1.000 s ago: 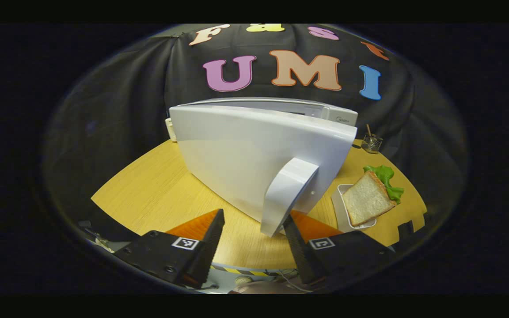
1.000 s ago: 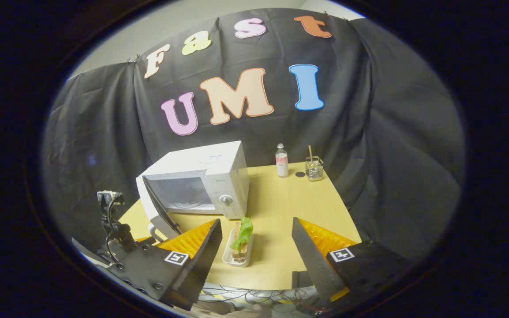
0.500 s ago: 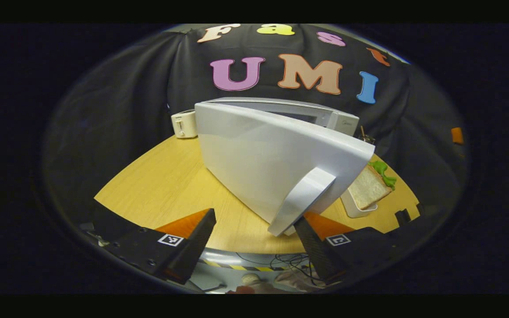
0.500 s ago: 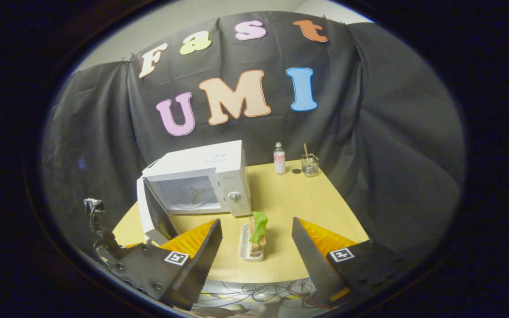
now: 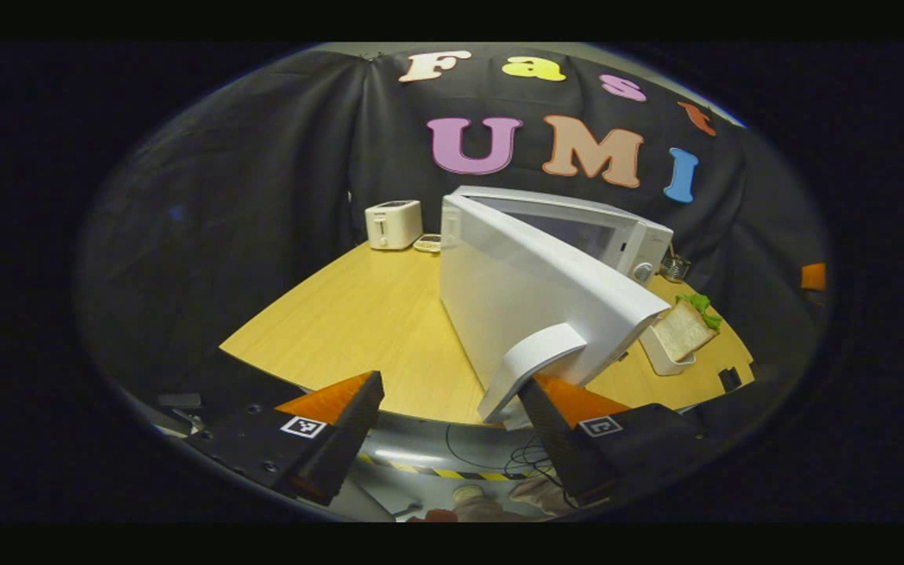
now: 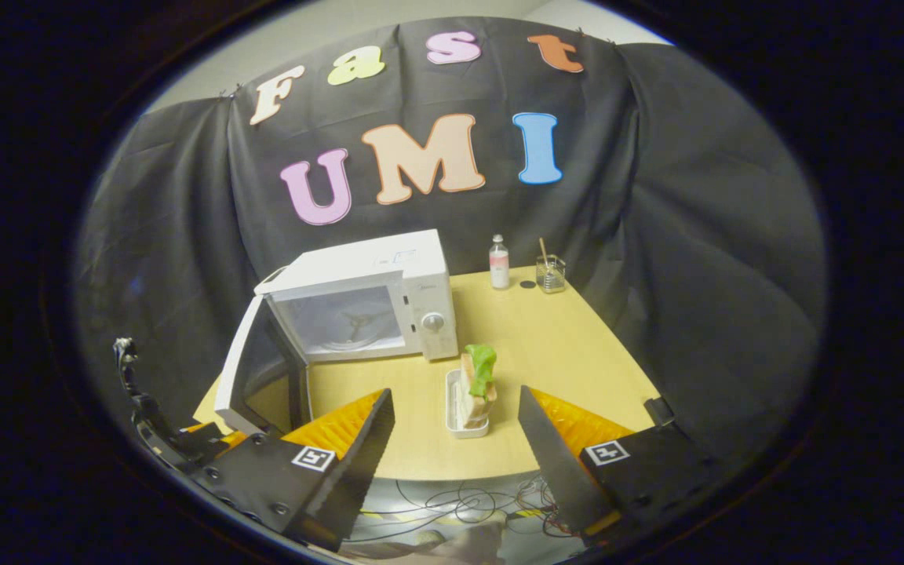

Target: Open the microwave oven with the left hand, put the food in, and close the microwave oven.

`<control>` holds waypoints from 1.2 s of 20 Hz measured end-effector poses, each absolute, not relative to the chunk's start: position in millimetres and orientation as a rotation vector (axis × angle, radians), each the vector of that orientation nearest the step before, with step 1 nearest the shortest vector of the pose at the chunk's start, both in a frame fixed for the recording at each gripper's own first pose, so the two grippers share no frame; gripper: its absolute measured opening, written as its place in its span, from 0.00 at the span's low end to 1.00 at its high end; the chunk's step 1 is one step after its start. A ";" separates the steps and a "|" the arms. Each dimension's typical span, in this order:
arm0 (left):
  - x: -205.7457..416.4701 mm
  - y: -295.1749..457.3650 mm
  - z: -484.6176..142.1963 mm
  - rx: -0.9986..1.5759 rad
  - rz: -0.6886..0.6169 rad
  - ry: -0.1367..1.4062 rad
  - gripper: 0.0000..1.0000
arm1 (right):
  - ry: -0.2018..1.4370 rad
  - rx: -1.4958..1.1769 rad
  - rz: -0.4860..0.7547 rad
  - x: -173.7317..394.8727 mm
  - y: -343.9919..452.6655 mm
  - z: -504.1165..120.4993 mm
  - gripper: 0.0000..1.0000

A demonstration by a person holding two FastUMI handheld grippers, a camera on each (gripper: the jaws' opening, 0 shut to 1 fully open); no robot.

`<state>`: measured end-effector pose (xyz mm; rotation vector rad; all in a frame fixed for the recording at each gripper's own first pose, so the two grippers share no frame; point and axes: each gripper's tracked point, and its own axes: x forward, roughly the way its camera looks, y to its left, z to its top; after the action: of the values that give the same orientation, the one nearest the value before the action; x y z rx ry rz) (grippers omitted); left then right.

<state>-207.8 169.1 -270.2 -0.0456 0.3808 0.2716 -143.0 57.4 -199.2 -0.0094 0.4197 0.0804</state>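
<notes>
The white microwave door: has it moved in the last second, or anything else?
The white microwave door has swung wider, exposing the whole cavity; the left gripper, open, pulls it by the handle with one finger hooked behind. The sandwich with green lettuce in its white tray and the open right gripper stayed put.

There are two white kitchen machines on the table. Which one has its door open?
The microwave oven, the big box in the middle of the table. Its door hangs wide open. The little toaster at the back corner has no door, just slots on top.
</notes>
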 end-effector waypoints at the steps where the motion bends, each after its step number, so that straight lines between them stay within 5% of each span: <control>1: -213.2 179.6 -267.5 -0.048 0.286 0.374 1.00 | 0.426 -0.013 0.085 -146.6 61.6 -201.1 0.99; 12: -263.6 272.6 -247.4 -0.074 0.482 0.320 0.97 | 0.475 -0.011 0.042 -152.8 68.5 -221.8 0.99; 24: -266.9 317.3 -178.2 -0.037 0.772 0.175 0.96 | 0.794 0.042 0.042 -42.7 40.2 -277.9 1.00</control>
<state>-266.9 317.3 -178.2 -0.0366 0.1754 0.7719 -42.7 40.2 -277.9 0.0420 0.7944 0.0420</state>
